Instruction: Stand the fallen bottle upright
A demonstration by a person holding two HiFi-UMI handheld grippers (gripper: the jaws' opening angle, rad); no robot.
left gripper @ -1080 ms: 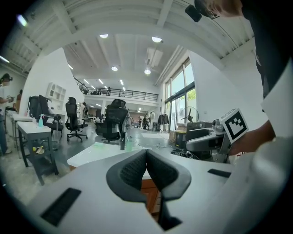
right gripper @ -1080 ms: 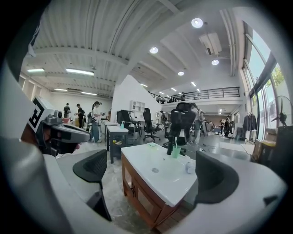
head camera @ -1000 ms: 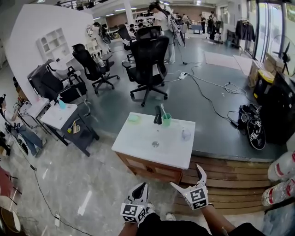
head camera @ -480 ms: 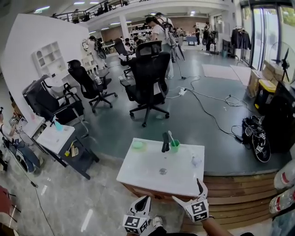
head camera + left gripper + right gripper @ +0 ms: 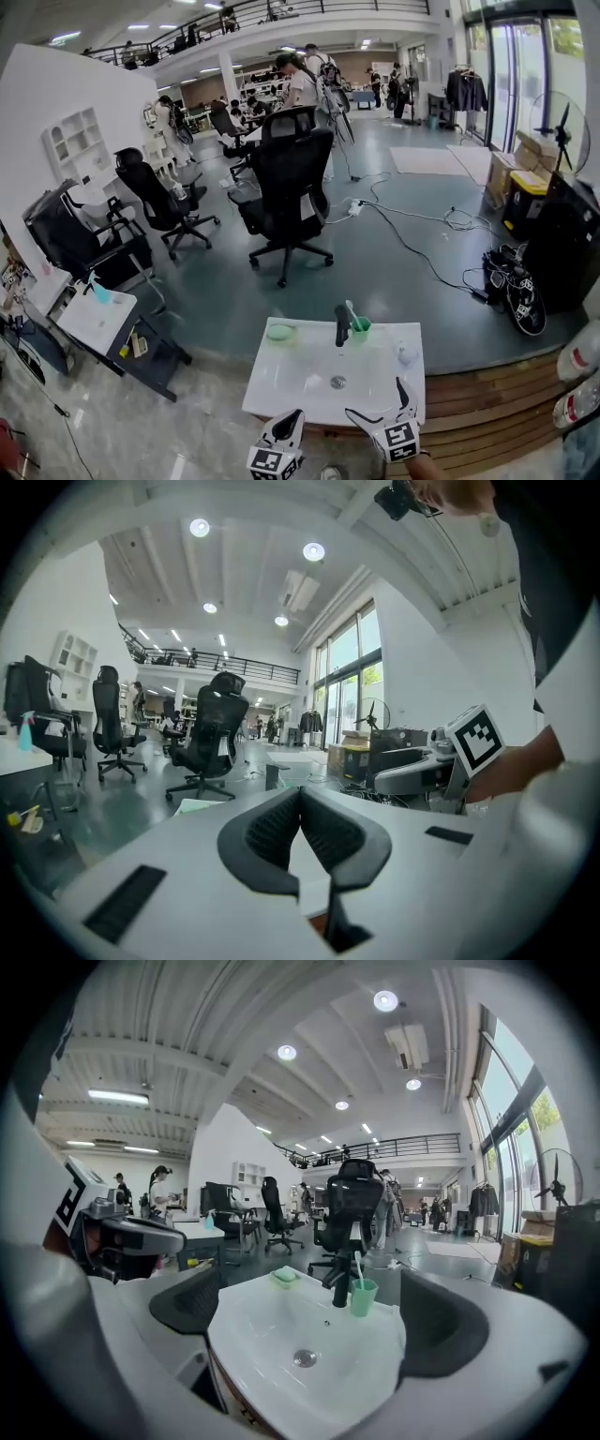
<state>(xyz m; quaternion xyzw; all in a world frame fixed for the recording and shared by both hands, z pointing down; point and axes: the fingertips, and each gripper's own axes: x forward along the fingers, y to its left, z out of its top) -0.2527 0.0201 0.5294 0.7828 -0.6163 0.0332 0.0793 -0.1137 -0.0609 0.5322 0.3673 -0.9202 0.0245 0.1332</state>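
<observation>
Down at the near edge of the white sink (image 5: pixel 281 377), the left gripper (image 5: pixel 292 415) hangs with its jaws pressed together on nothing. Just to its right, the right gripper (image 5: pixel 378 403) has its jaws spread wide and is likewise empty. Along the sink's far rim stand a pale green soap dish (image 5: pixel 279 331), a black faucet (image 5: pixel 341 326) and a green cup (image 5: pixel 360 328) with a toothbrush (image 5: pixel 352 312), while the bottle (image 5: pixel 405 355), small, clear and too blurred to read well, sits low on the right-hand rim, apart from both grippers.
</observation>
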